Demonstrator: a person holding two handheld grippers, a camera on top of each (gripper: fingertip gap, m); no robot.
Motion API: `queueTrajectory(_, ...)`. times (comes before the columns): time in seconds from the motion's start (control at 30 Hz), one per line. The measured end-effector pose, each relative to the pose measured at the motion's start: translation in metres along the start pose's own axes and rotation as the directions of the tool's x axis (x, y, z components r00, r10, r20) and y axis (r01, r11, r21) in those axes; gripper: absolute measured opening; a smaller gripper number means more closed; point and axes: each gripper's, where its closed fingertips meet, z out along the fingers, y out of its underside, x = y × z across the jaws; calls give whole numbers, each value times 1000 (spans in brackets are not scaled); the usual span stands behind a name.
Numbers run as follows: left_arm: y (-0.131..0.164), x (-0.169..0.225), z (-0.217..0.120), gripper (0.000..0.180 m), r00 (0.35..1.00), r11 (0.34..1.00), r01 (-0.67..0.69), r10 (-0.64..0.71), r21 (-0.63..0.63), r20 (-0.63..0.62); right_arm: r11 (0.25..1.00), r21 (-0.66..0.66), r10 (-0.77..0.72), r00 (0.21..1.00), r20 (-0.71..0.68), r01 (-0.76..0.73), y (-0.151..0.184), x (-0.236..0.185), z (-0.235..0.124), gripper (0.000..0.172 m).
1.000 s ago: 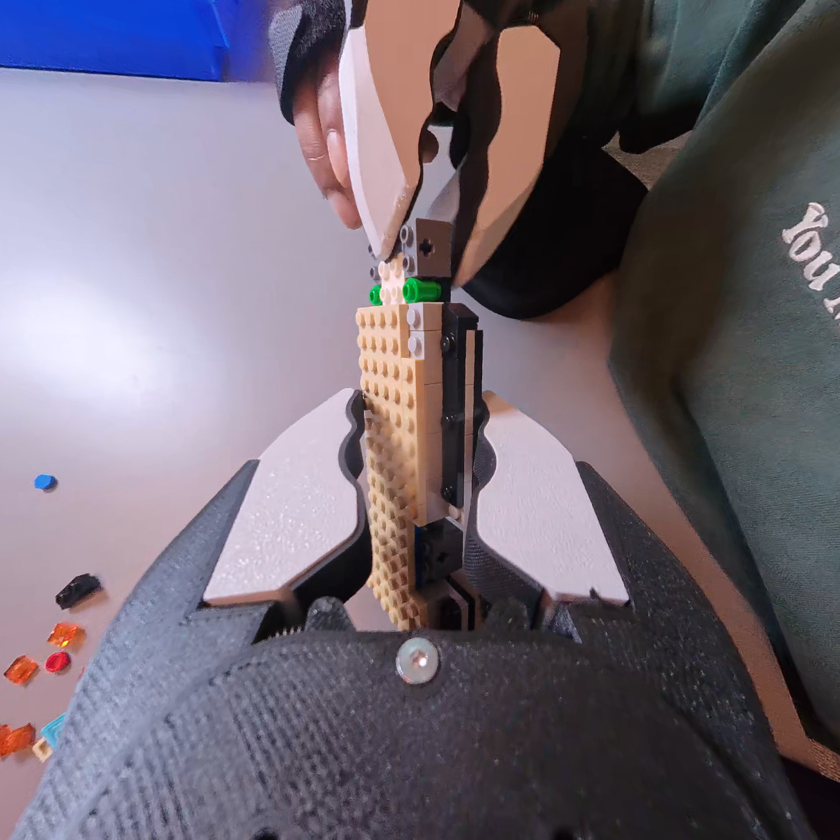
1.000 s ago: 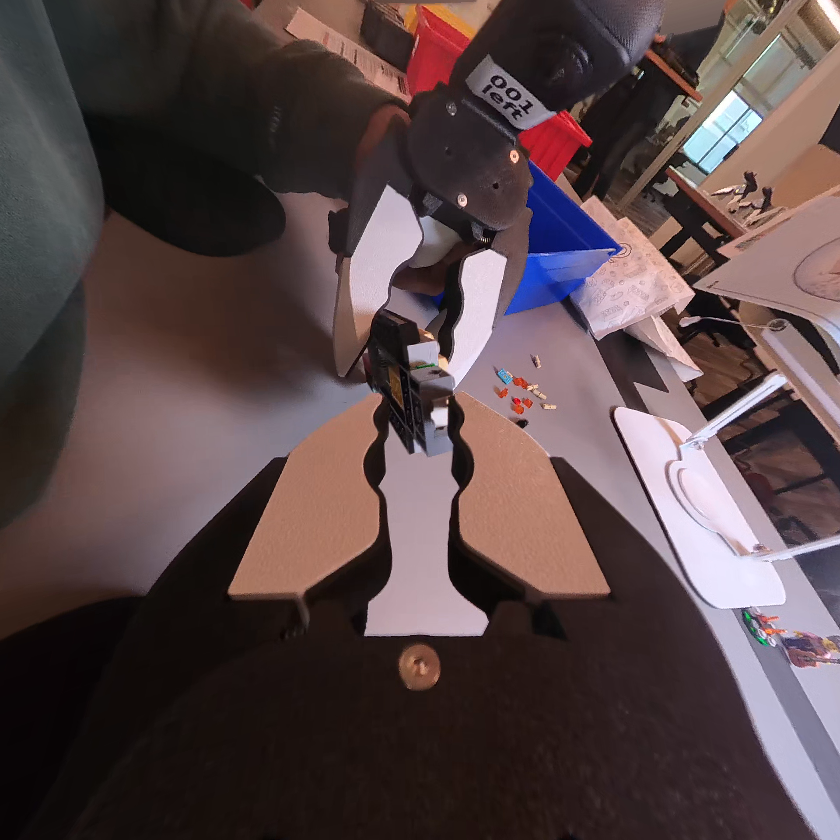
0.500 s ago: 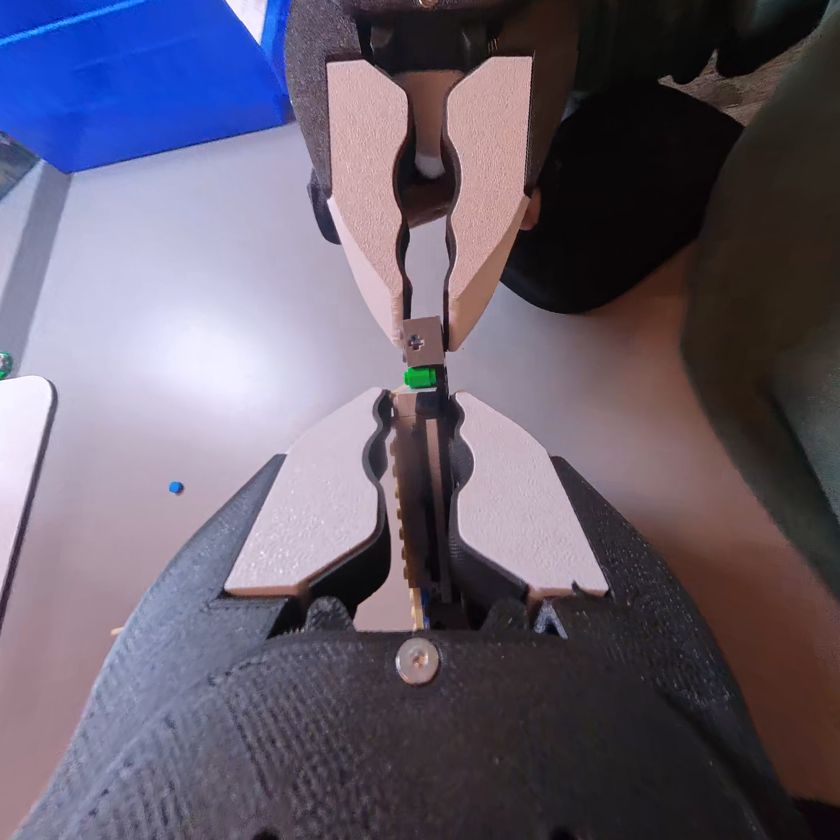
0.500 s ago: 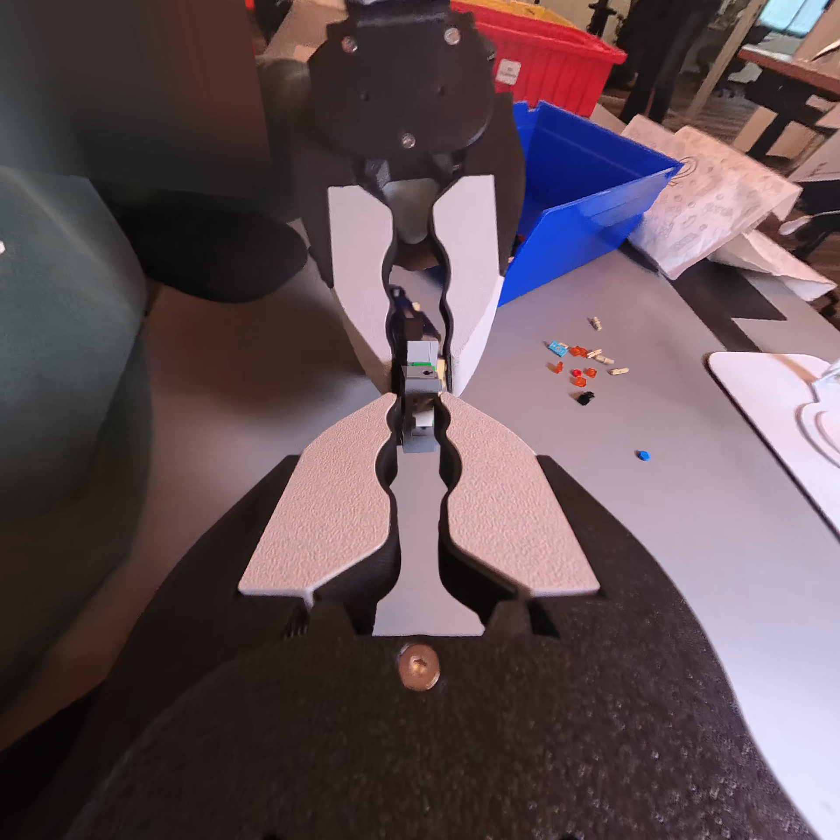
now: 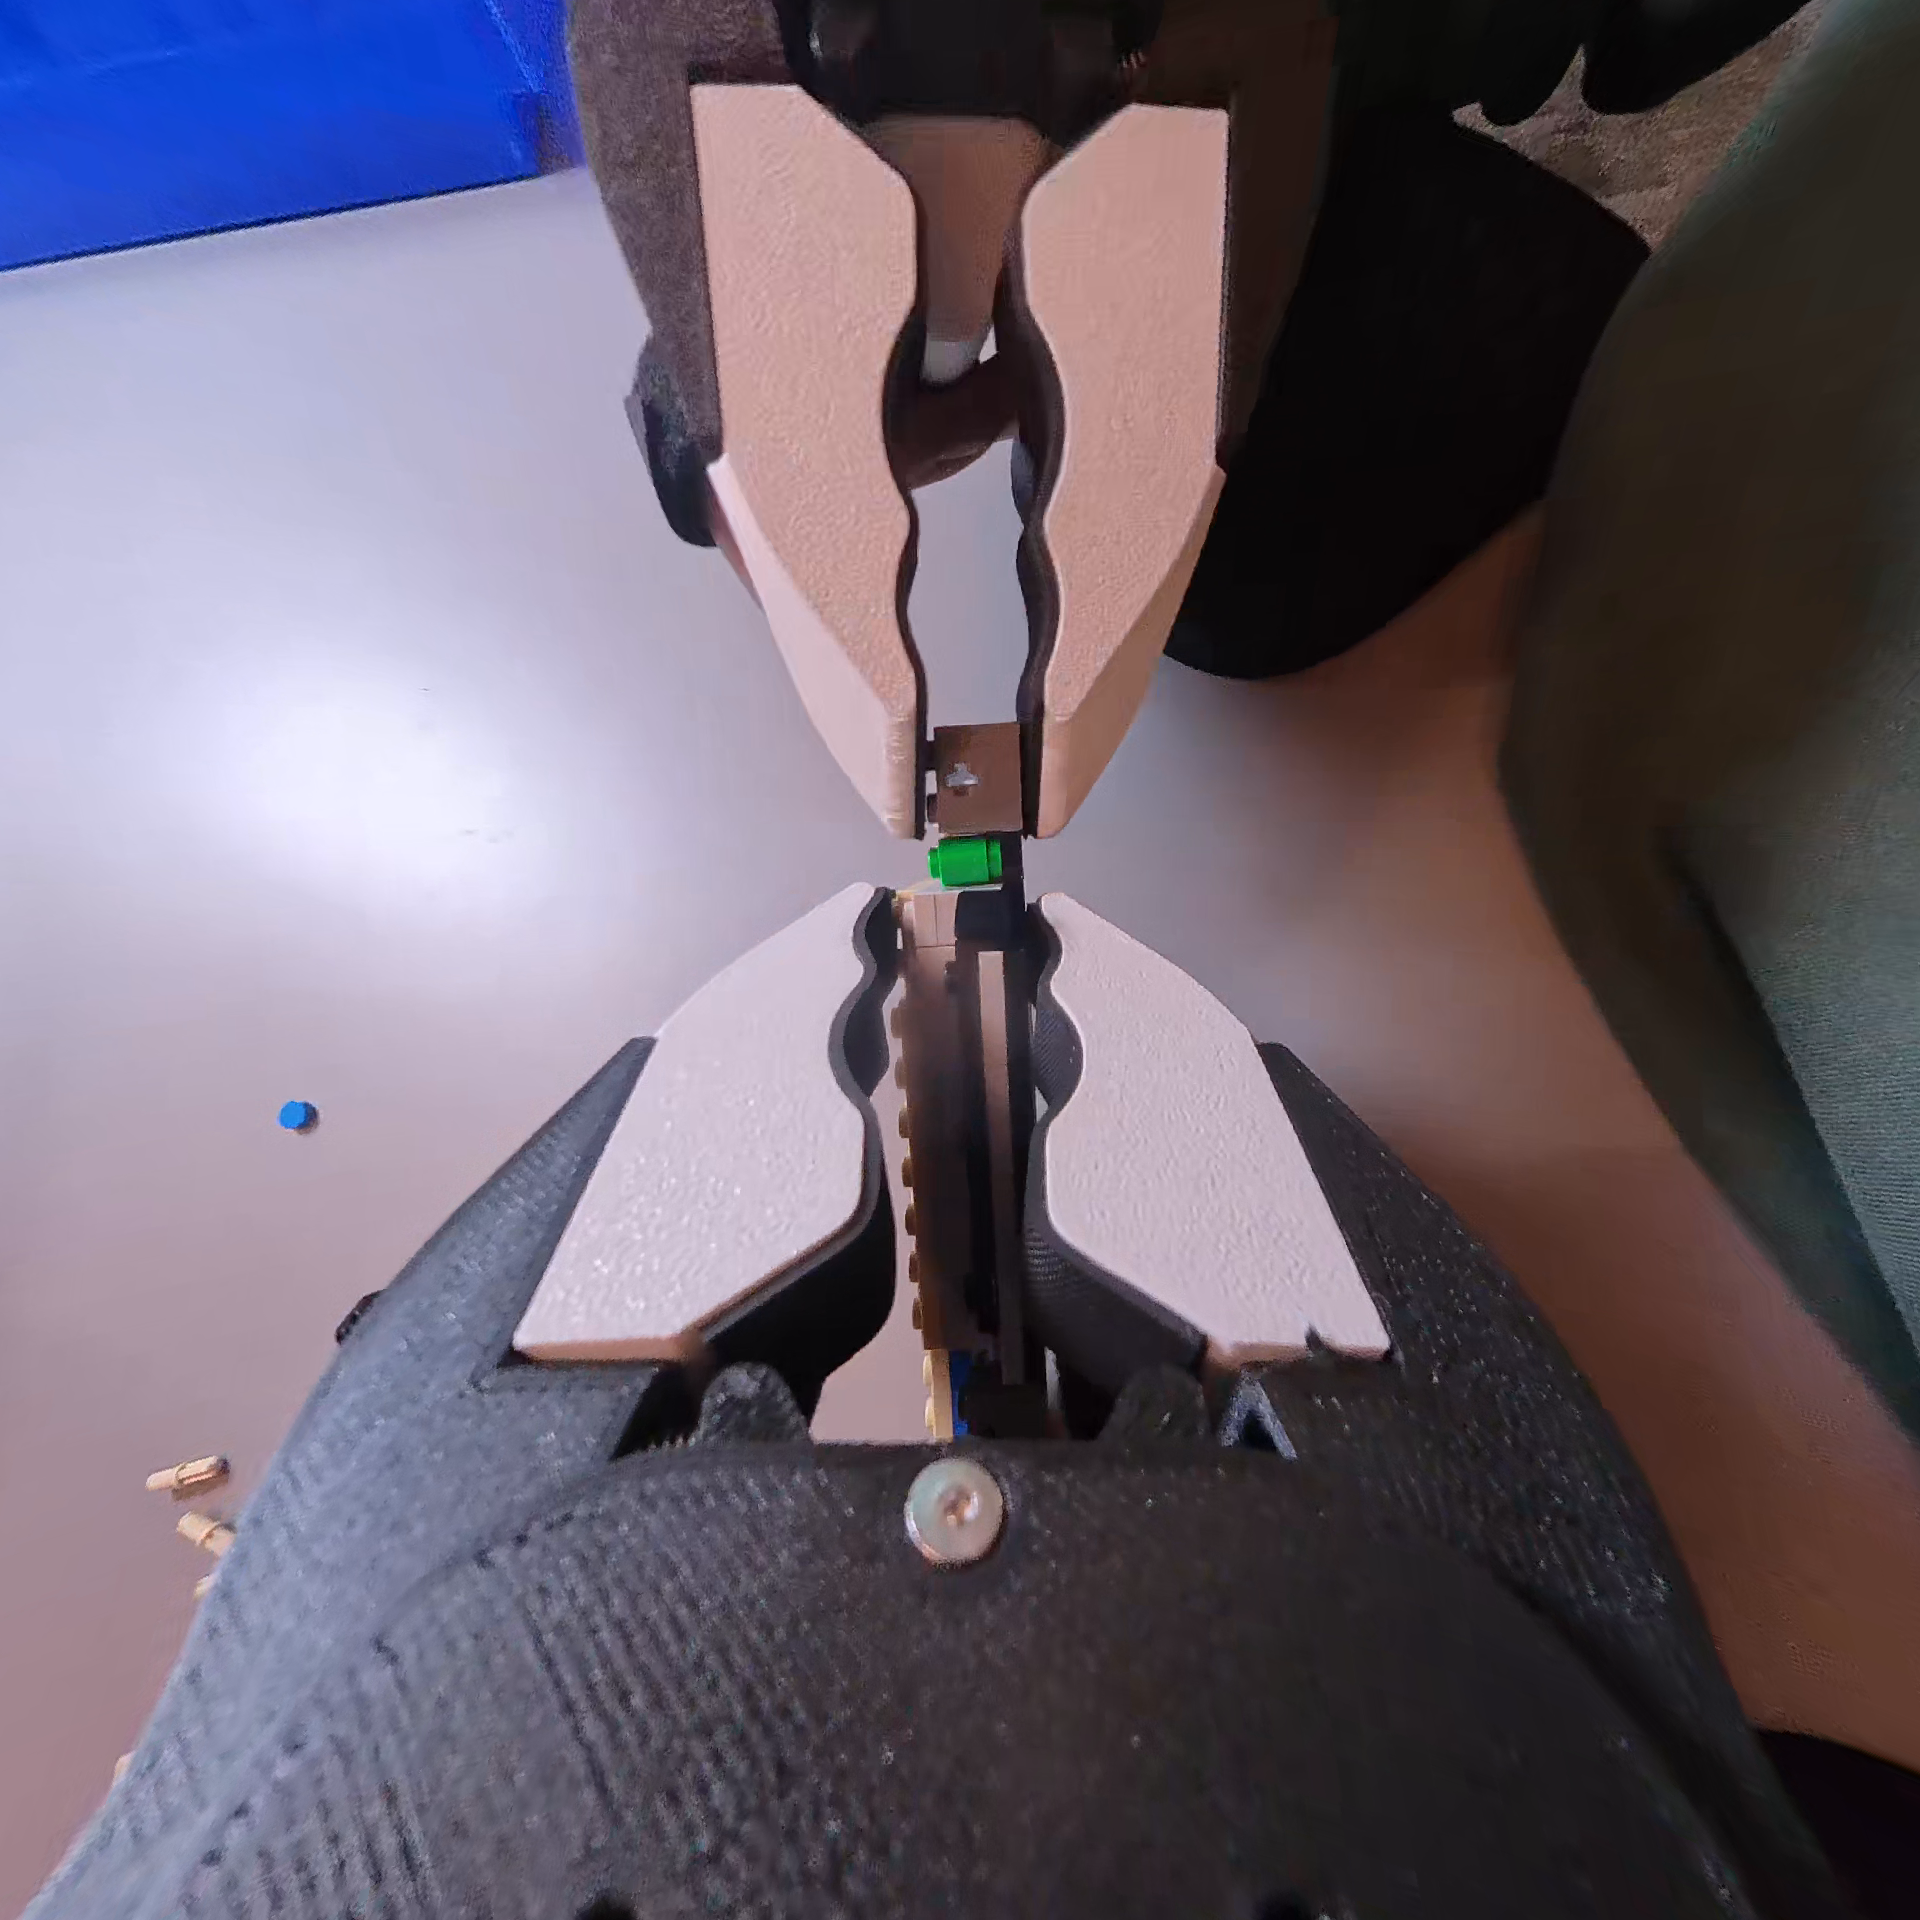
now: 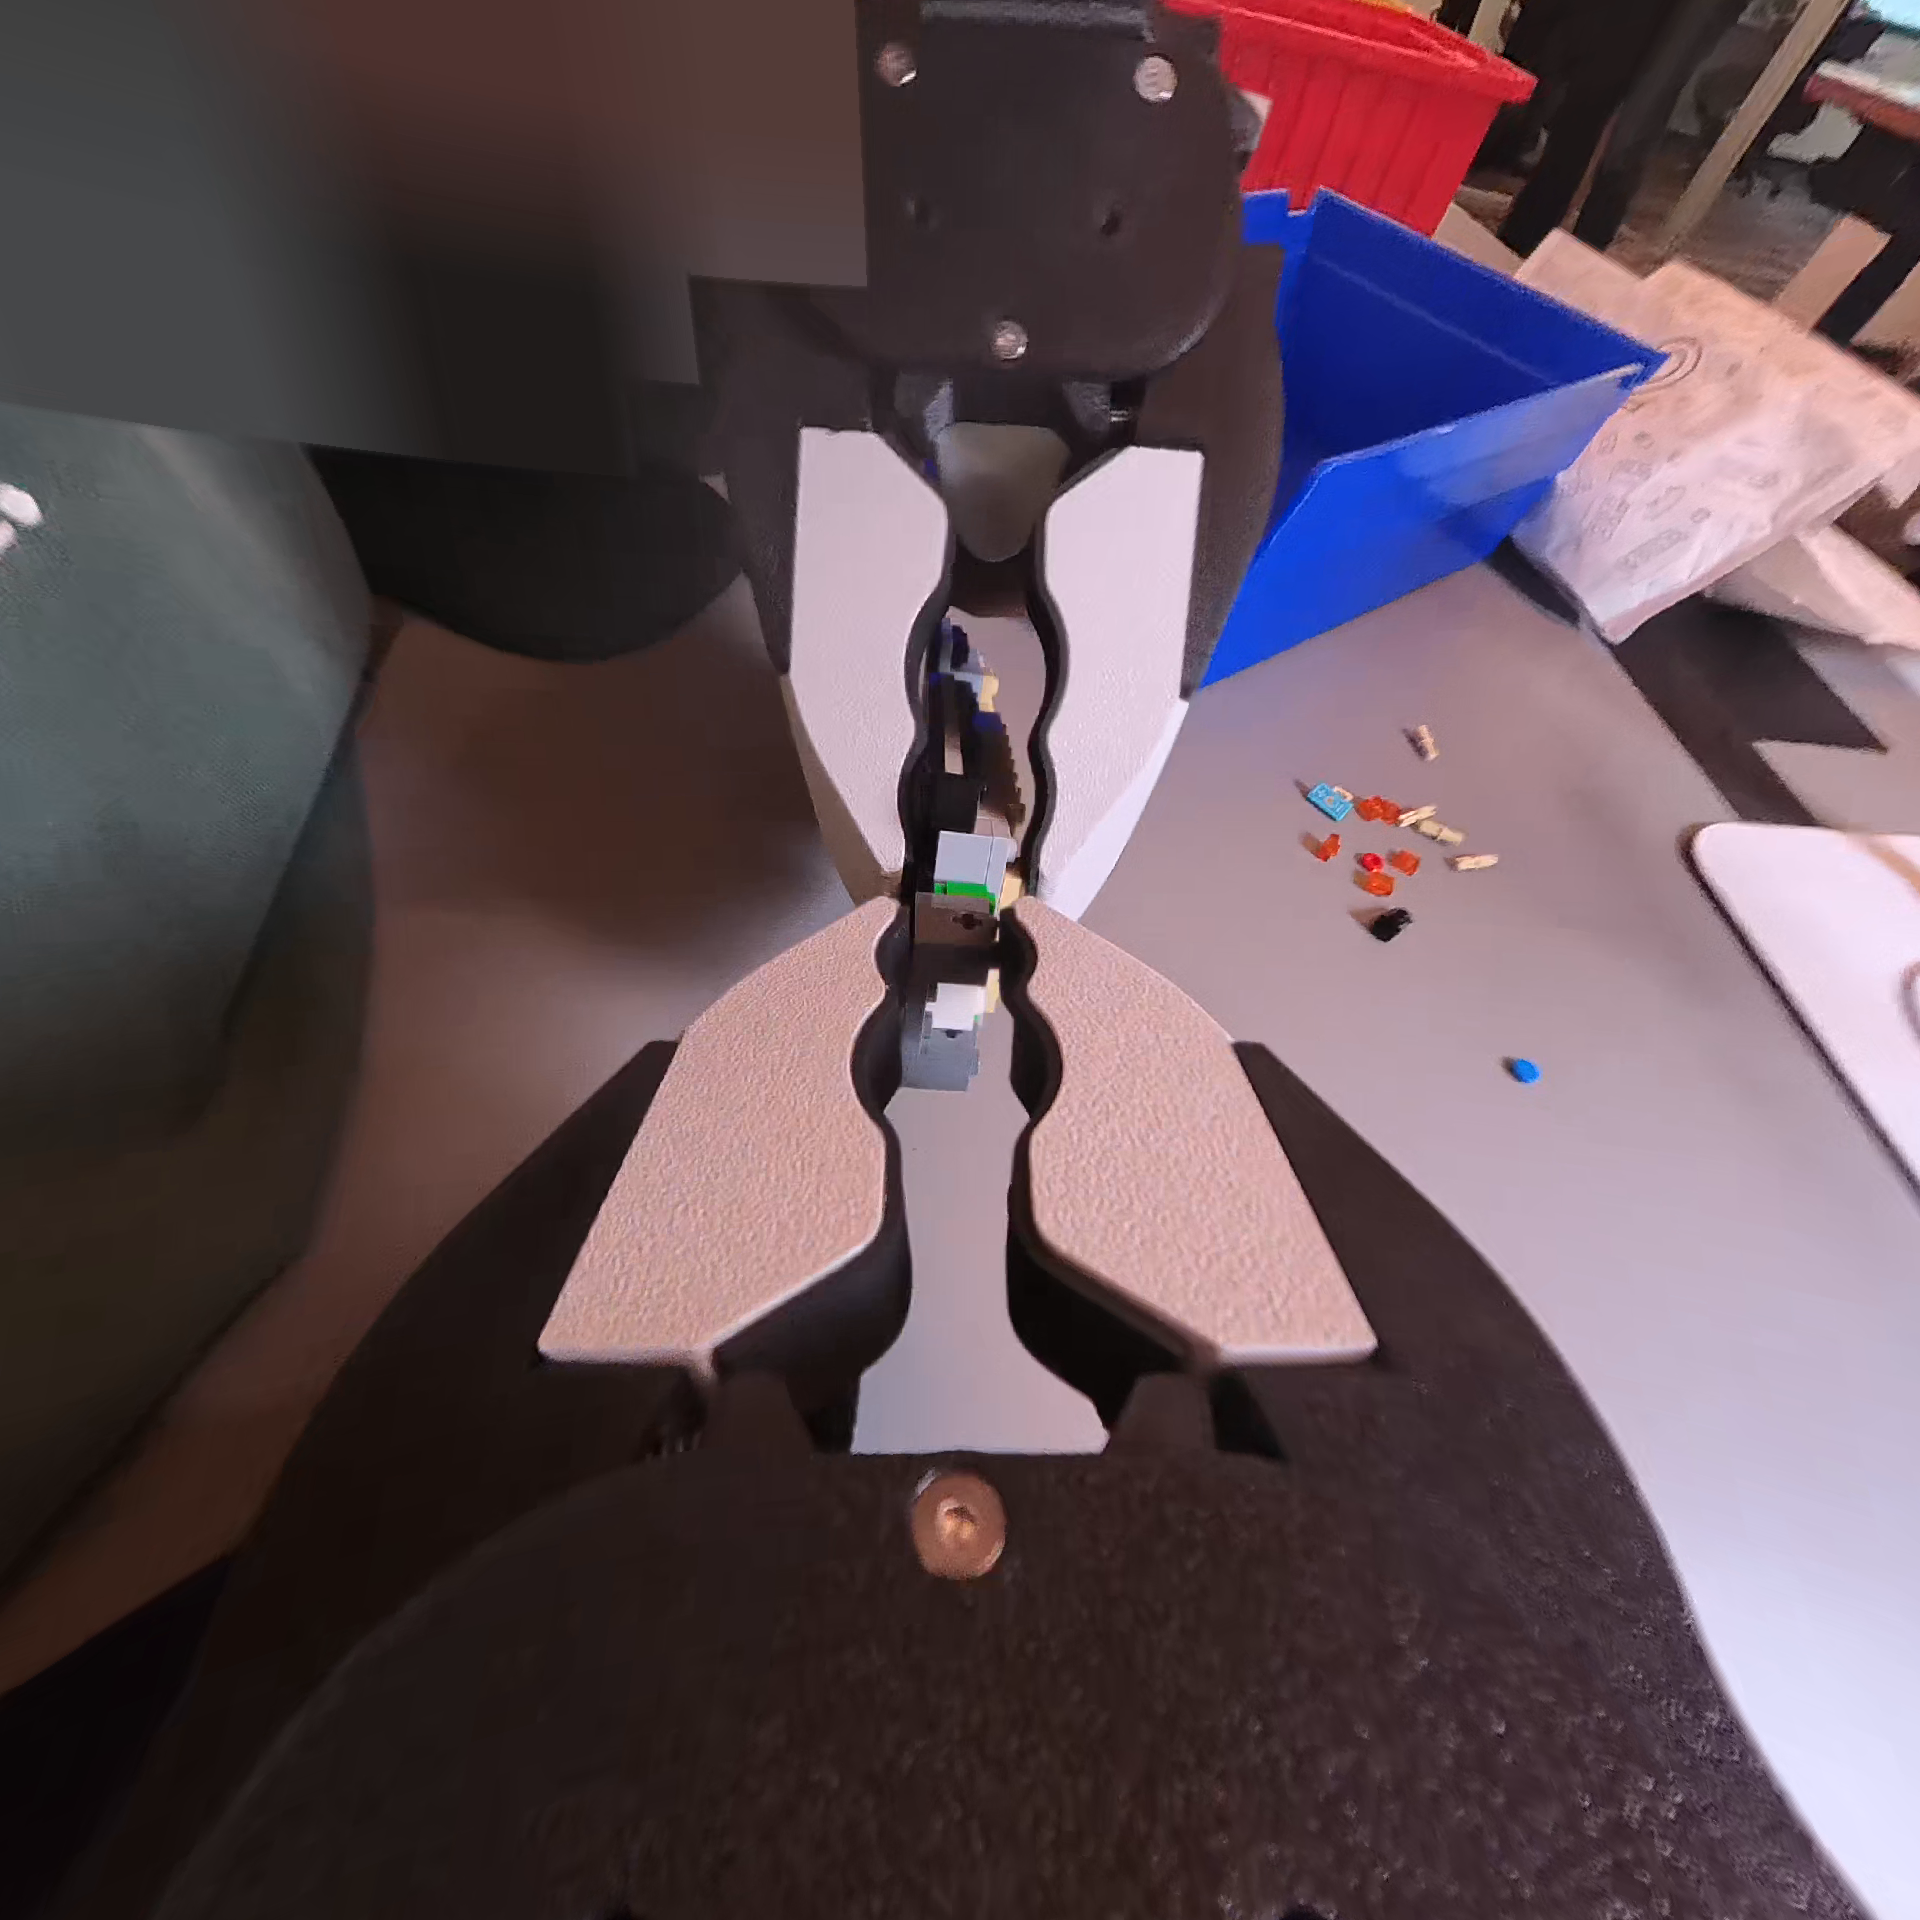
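While both grippers meet tip to tip above the grey bench [image 5: 312, 623], much of what they hold is hidden. The left gripper [image 5: 961, 904] is closed narrowly on a long brick assembly [image 5: 951, 1122], tan studded plates on one side and black pieces on the other; its pads press both flanks, and its near end disappears into the gripper body. From the right wrist view the same assembly runs away between the left gripper's white fingers [image 6: 862, 665], blurred, with blue bits barely legible. The right gripper [image 6: 956, 914] is closed on a small grey brick block [image 5: 977, 781] at the assembly's far end, pads against its two sides. A green round stud piece [image 5: 964, 862] sits just between the block and the tan plates. Whether the block is seated or only touching cannot be told. Loose orange, tan, black and blue small bricks [image 6: 1382, 842] lie scattered near a blue bin [image 6: 1455, 436]; a red bin [image 6: 1351, 94] behind is cut off. A dark green sleeve [image 5: 1766, 727] fills the right edge.
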Motion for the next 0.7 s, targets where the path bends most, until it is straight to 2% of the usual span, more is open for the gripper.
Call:
queueTrajectory(0.13,0,7,0,25,996,999,32,-30,23,-80,957,-13,-290,955,-68,290,-2,-10,0,15)
queueTrajectory(0.2,17,-16,-1,24,997,997,75,-75,-36,11,911,37,-411,911,-2,411,-5,-37,1,15)
queueTrajectory(0.23,23,-21,-5,24,994,993,113,-113,-30,4,885,43,-465,885,8,464,-6,-49,3,15)
queueTrajectory(0.3,24,-13,-9,24,997,997,75,-75,-27,-14,857,-3,-515,857,-30,515,-2,-44,3,16)
queueTrajectory(0.4,16,-18,-8,24,998,1000,2,-1,-8,65,957,94,-272,961,-49,276,-10,-16,-12,15)
queueTrajectory(0.5,15,-33,-3,24,980,999,-49,52,-21,192,976,212,-39,999,-23,43,-18,9,-30,15)
queueTrajectory(0.6,10,-43,7,24,931,986,-152,166,-67,325,965,250,82,997,-5,-78,-10,24,-36,16)
queueTrajectory(0.7,10,-39,18,25,907,968,-218,249,-126,341,965,241,106,994,16,-106,1,26,-33,16)
